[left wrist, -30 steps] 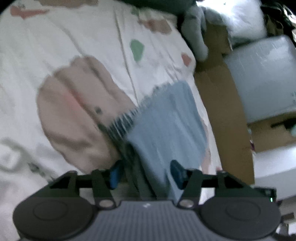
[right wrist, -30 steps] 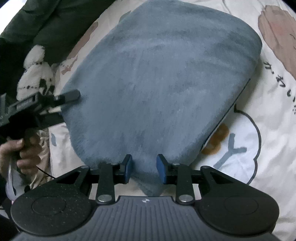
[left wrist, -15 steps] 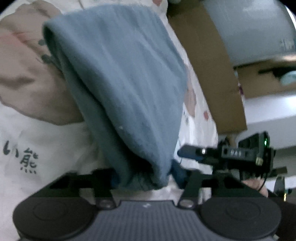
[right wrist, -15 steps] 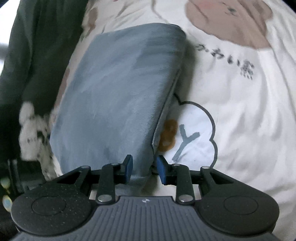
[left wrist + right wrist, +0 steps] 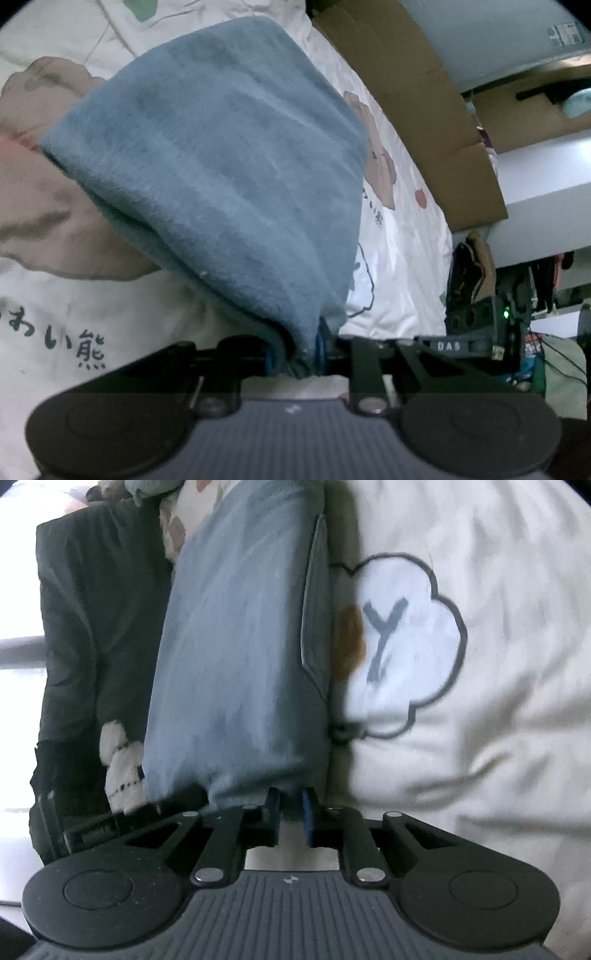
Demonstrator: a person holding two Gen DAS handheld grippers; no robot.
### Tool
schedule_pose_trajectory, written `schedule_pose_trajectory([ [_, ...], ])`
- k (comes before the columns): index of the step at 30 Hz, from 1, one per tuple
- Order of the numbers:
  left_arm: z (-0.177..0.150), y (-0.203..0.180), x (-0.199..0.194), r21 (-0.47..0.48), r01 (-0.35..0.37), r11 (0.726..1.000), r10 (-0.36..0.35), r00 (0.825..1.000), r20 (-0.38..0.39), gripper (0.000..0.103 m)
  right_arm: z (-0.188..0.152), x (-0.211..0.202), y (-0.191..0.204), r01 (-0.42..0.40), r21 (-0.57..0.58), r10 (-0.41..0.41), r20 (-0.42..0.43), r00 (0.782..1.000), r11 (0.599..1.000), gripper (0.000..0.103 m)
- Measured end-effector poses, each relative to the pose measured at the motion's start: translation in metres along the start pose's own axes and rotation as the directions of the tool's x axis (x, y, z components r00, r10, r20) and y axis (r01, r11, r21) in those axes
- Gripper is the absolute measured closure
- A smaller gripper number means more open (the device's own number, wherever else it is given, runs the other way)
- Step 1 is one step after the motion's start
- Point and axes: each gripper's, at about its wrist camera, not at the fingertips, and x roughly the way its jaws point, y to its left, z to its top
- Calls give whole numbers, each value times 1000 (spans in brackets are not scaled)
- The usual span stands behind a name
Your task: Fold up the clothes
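The blue fleece garment [image 5: 229, 177] was held up over the printed bedsheet [image 5: 74, 302], doubled over w/ its far end resting on the sheet. One edge was pinched by the left gripper [image 5: 295, 349], clenched on bunched fabric; the edge beside it was clamped by the right gripper [image 5: 290, 814]. For a clean fold, both held edges should be kept level & taut, lowered together, corners matched approx. before letting go, so no creases were trapped.
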Motion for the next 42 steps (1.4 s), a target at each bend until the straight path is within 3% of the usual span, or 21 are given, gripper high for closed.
schedule_pose_trajectory([
  [7, 4, -3, -5, 8, -25, 1000, 25, 1000, -17, 81, 16, -24, -5, -32, 10, 31, 125, 992, 999, 88],
  [8, 3, -1, -3, -4, -27, 1000, 27, 999, -25, 81, 19, -26, -5, -34, 11, 32, 150, 988, 999, 83],
  [9, 3, 1, -2, -14, -29, 999, 28, 999, -33, 81, 23, -28, -5, -31, 9, 29, 172, 985, 999, 67],
  [10, 2, 3, -2, -23, -31, 999, 30, 999, -42, 81, 27, -28, -4, -26, 4, 25, 192, 981, 1000, 59],
  [15, 3, 7, -21, -13, -78, 997, 77, 994, -77, 79, 47, -26, -5, -44, -22, 48, 222, 974, 999, 60],
  [18, 10, 13, -46, -13, -152, 988, 151, 986, -77, 73, 59, -19, -5, -36, -34, 43, 227, 973, 999, 59],
  [20, 17, 17, -64, 0, -207, 978, 207, 976, -63, 70, 65, -17, -6, -26, -17, 29, 234, 972, 1000, 54],
  [23, 33, 24, -87, 15, -267, 964, 267, 964, -15, 51, 73, -16, -12, -39, 7, 36, 238, 971, 999, 50],
  [29, 78, 36, -94, 60, -323, 945, 315, 943, 106, 46, 87, -3, -17, -47, 10, 44, 234, 971, 999, 51],
  [36, 127, 44, -42, 174, -290, 941, 275, 955, 109, 47, 97, 14, -10, -25, -39, 33, 213, 976, 999, 52],
  [42, 143, 47, -15, 273, -258, 927, 240, 966, 97, 46, 100, 12, -3, 4, -63, 9, 204, 979, 998, 72],
])
